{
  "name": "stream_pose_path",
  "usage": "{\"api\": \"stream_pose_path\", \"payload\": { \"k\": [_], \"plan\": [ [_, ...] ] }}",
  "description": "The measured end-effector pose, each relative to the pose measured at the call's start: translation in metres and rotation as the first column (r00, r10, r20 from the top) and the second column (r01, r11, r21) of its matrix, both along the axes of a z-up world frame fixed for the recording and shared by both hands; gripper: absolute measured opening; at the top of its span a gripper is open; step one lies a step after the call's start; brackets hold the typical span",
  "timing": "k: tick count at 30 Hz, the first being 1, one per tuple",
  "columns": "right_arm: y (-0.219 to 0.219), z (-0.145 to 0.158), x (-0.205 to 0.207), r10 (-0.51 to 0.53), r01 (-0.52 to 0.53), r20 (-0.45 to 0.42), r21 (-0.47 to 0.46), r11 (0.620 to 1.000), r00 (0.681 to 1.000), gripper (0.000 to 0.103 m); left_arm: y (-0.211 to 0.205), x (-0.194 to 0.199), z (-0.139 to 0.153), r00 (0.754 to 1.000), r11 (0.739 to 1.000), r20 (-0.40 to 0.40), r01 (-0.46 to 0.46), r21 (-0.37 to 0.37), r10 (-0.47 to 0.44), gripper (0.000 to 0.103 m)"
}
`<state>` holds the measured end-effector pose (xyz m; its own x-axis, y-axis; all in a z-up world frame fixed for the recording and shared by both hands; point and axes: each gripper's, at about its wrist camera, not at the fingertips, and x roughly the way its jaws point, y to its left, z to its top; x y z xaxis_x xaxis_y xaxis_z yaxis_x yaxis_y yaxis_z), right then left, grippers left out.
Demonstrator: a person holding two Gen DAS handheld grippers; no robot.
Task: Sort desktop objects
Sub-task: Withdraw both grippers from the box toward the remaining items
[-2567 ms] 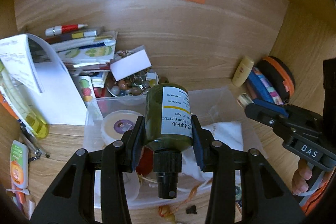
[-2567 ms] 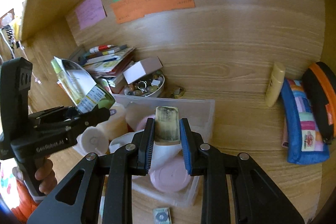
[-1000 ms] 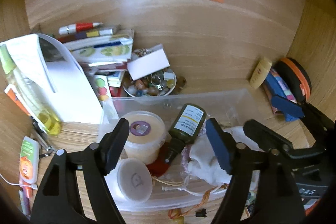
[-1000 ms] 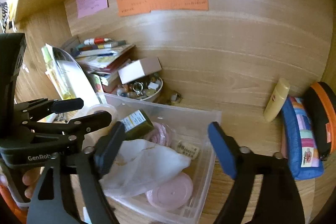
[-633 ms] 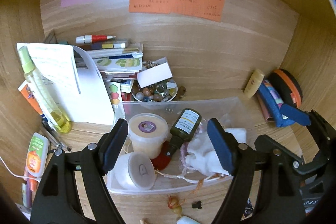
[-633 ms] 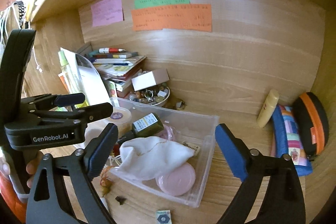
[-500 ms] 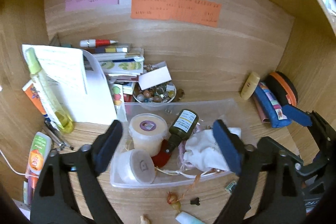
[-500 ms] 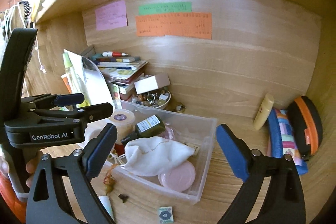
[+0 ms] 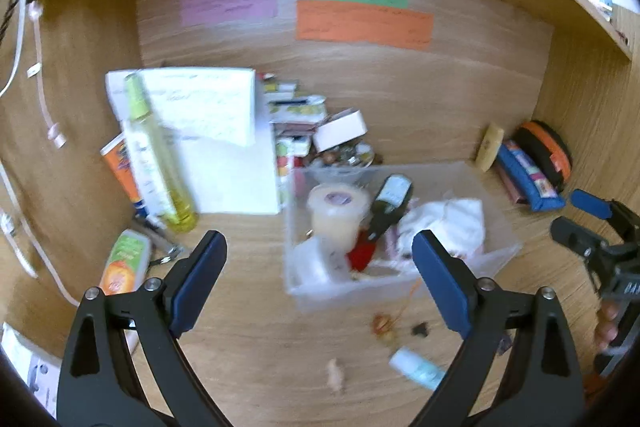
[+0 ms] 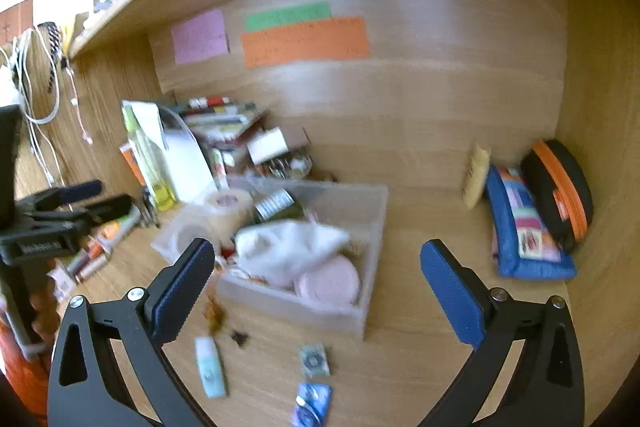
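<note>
Left wrist view: the left gripper (image 9: 318,277) hangs wide and empty above a wooden desk (image 9: 248,343). Right gripper (image 10: 316,285): jaws opening, nothing between them. Both hover short of the bin.

Nearest on the desk lie loose pieces yet to be sorted: one small pale-blue tube (image 10: 210,367), two small flat packets (image 10: 314,359), one dark scrap (image 10: 239,337) and one brownish tangle (image 10: 214,315). Just beyond sits one clear plastic bin (image 10: 372,227) holding one white cloth (image 10: 288,247), one pink round compact (image 10: 330,285), one dark green bottle (image 9: 390,203) lying tilted, and two white tubs (image 9: 338,211). Left of the bin stands one tall yellow-green spray bottle (image 9: 154,155) against white paper (image 9: 224,147). Far right: one blue patterned pouch (image 10: 520,227), one black-and-orange case (image 10: 560,183), one cream tube (image 10: 476,175). Three coloured notes (image 10: 304,41) hang on the back panel.

Risks, as a judgement: the small flat packets may slip from wide pads; a low reach could nudge the crowded bin or catch the trailing tangle at its front.
</note>
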<state>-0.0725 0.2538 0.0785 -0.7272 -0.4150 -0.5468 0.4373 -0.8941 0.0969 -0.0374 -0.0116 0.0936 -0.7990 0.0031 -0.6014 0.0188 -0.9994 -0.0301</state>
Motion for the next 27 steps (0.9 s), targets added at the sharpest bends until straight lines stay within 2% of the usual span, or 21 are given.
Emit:
{"api": "stream_pose_path", "payload": {
  "k": [7,14,19,24,25,27],
  "plan": [
    [0.024,-0.032,0.005,-0.053,0.053,0.088,0.013,0.999,0.995,0.103,-0.014,0.015,-0.037,0.996,1.0,0.086,-0.027,-0.01,0.028,0.095],
    [0.039,-0.066,0.016,-0.107,0.098,0.128,0.075,0.992,0.986,0.103,-0.014,0.022,-0.078,0.983,0.999,0.176,-0.042,-0.021,0.045,0.095],
    [0.032,-0.089,0.033,-0.071,0.052,0.148,0.13,0.99,0.986,0.101,-0.008,0.027,-0.097,0.977,0.999,0.21,-0.033,-0.015,0.035,0.095],
    [0.014,-0.101,0.046,-0.019,-0.006,0.153,0.156,0.988,0.988,0.099,-0.001,0.031,-0.103,0.979,1.0,0.204,-0.028,-0.009,0.029,0.094],
    [0.012,-0.102,0.047,-0.014,-0.011,0.154,0.16,0.987,0.988,0.098,0.001,0.031,-0.105,0.978,1.0,0.208,-0.024,-0.008,0.025,0.092],
    [0.007,-0.107,0.049,0.0,-0.028,0.161,0.171,0.985,0.987,0.092,0.004,0.031,-0.108,0.976,1.0,0.216,-0.017,-0.01,0.019,0.082]
  ]
}}
